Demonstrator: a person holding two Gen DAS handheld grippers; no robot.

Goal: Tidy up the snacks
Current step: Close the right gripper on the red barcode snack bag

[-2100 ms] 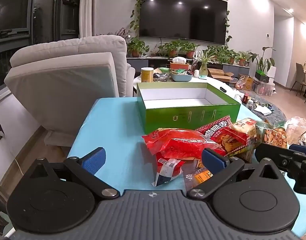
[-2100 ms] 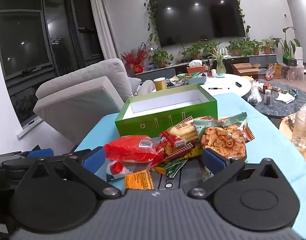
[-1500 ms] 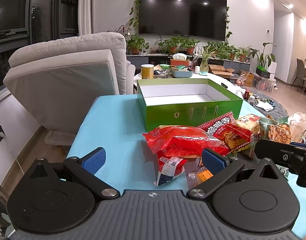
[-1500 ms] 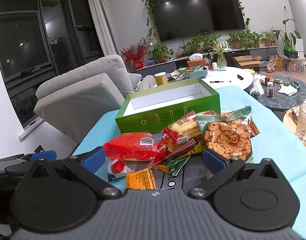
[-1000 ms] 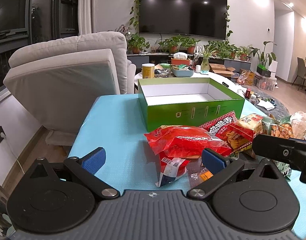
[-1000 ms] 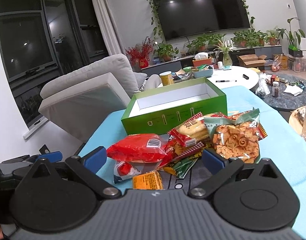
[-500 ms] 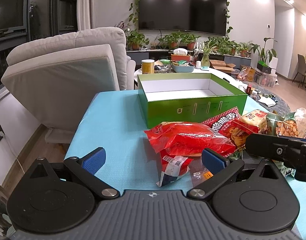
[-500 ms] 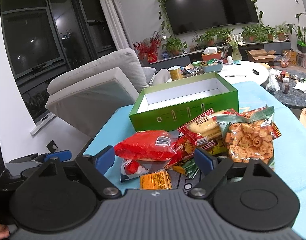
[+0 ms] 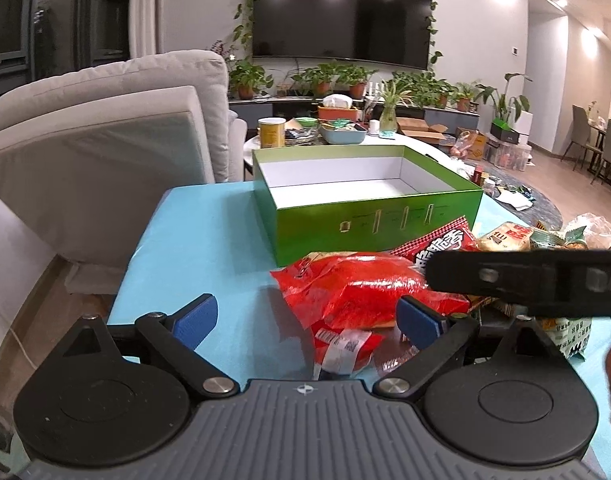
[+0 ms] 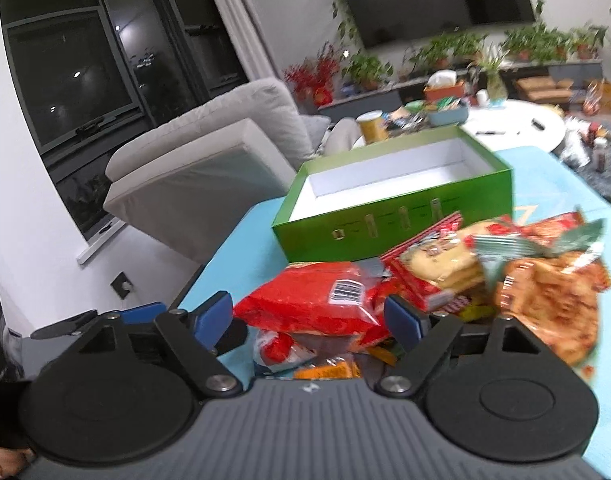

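Observation:
An open green box [image 9: 369, 204] with a white, bare inside stands on the blue table [image 9: 201, 236]; it also shows in the right wrist view [image 10: 389, 200]. A pile of snack packets lies in front of it, with a big red bag [image 9: 361, 288] nearest. My left gripper [image 9: 307, 320] is open and empty just short of that bag. My right gripper [image 10: 309, 318] is open, its jaws on either side of the red bag [image 10: 313, 304]. One finger of the right gripper [image 9: 525, 280] crosses the left wrist view over the pile.
A cracker packet [image 10: 437, 264] and a bag of fried snacks [image 10: 553, 300] lie right of the red bag. Small packets [image 10: 325, 368] lie under it. A grey armchair [image 9: 105, 152] stands left of the table. A white round table [image 10: 517, 120] with clutter stands behind.
My right gripper moved forward and left to the red bag and its jaws narrowed. Its finger now reaches further across the left wrist view. My left gripper edged forward.

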